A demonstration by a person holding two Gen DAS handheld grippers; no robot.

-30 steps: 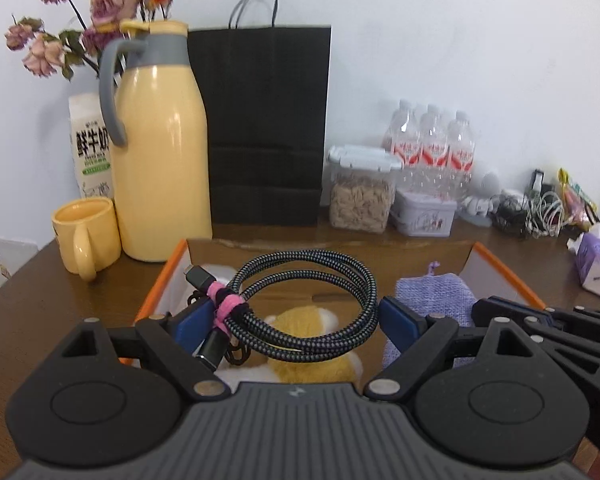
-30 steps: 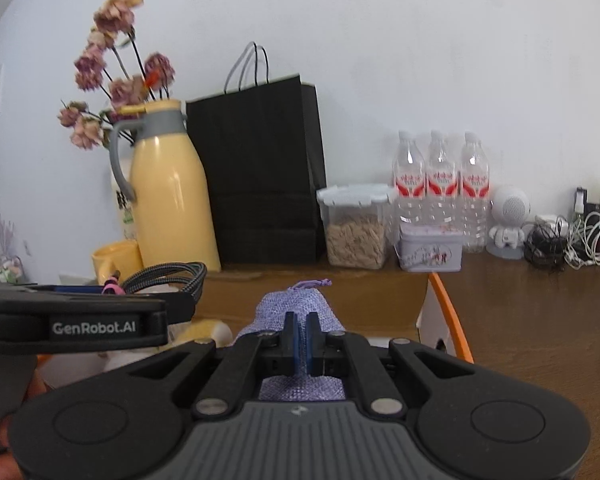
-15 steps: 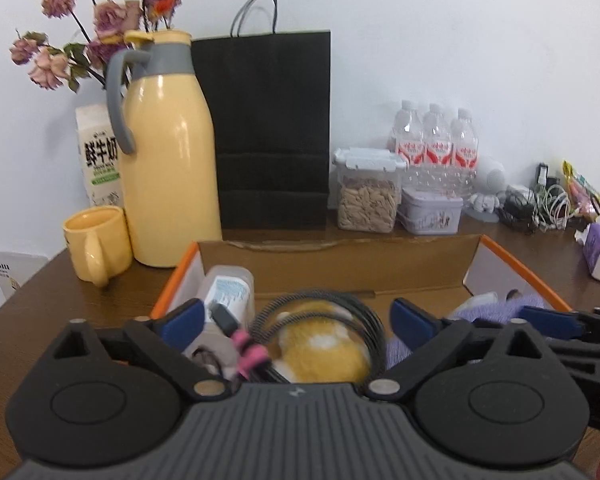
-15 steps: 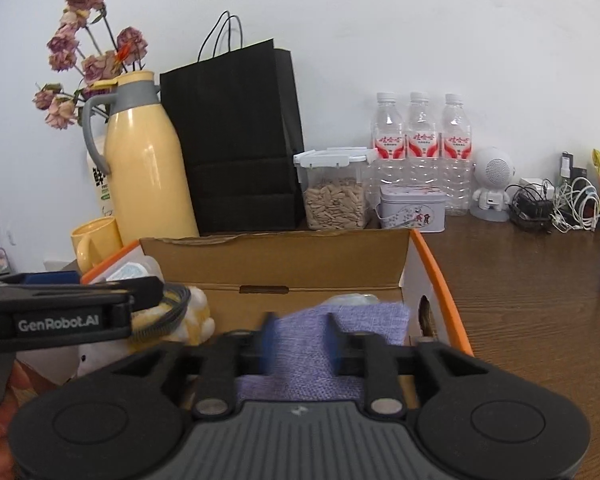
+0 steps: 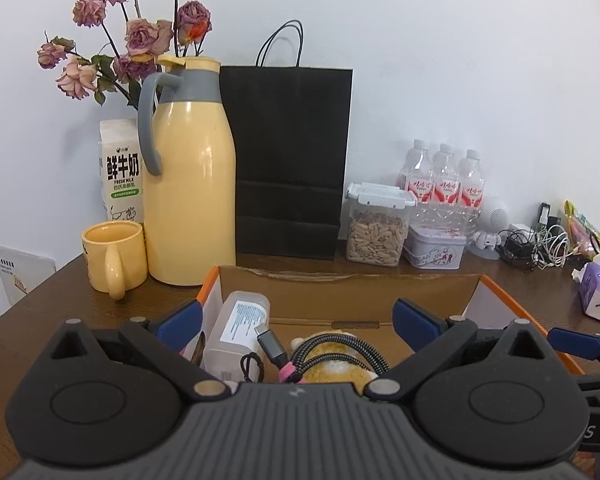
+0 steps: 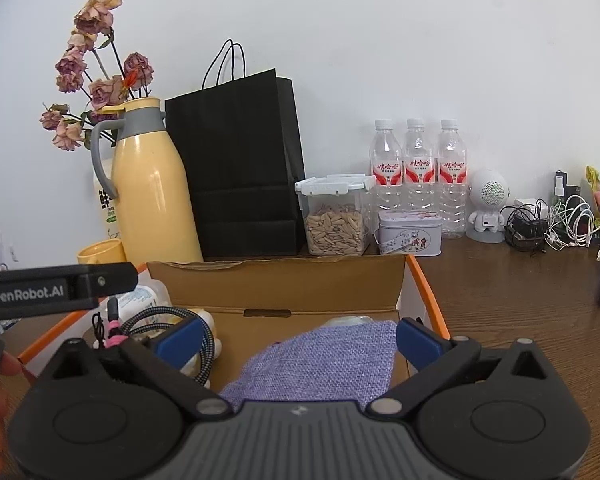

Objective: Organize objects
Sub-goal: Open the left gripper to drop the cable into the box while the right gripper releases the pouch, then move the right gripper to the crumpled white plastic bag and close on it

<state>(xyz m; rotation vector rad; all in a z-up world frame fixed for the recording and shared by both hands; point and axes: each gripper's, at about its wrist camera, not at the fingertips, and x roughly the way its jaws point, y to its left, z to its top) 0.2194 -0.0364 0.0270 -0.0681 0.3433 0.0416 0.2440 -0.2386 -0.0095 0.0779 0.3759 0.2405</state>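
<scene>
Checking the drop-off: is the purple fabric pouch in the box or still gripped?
In the box. The purple pouch lies inside the cardboard box, the right gripper open around it, pads clear.

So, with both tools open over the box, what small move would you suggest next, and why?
Probably lift both clear of the cardboard box. The left tool and right tool stand open and empty; the braided cable and purple pouch already lie inside.

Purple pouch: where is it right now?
In the right wrist view, the purple pouch lies in the cardboard box, on its right side, with the coiled cable to its left.
</scene>
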